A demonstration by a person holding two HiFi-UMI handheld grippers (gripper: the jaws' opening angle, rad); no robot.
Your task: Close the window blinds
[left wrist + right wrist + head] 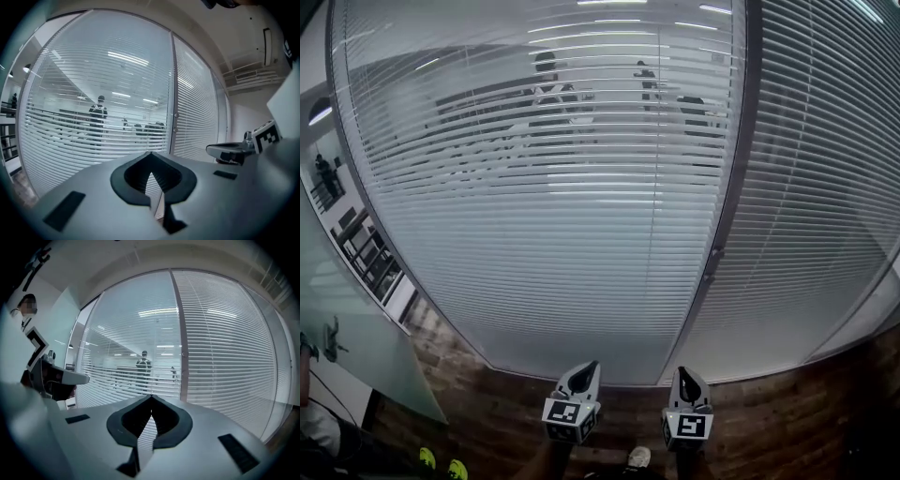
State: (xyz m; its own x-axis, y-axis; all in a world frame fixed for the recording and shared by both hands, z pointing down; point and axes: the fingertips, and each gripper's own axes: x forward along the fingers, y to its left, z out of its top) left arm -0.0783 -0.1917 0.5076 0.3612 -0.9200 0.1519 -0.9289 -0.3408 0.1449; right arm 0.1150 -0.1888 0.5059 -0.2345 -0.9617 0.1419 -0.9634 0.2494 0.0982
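The left gripper [592, 366] and the right gripper [683, 372] are held side by side, low and nearly level, and are aimed at the window blinds [544, 187]. In each gripper view the jaws are seen pressed together at their tips, with nothing pinched between them. The blinds are met straight ahead of both tips, well apart from them and untouched. The left panel's slats are tilted open, so figures [143, 365] and furniture behind the glass are visible through them. The right panel [825, 206] is seen far more nearly closed. The two panels are divided by an upright post [729, 187], on which a small fitting [712, 255] is mounted. Between the grippers and the foot of the blinds a strip of wooden floor [769, 422] is left open. At the left a pale glass partition [366, 347] bounds the space.
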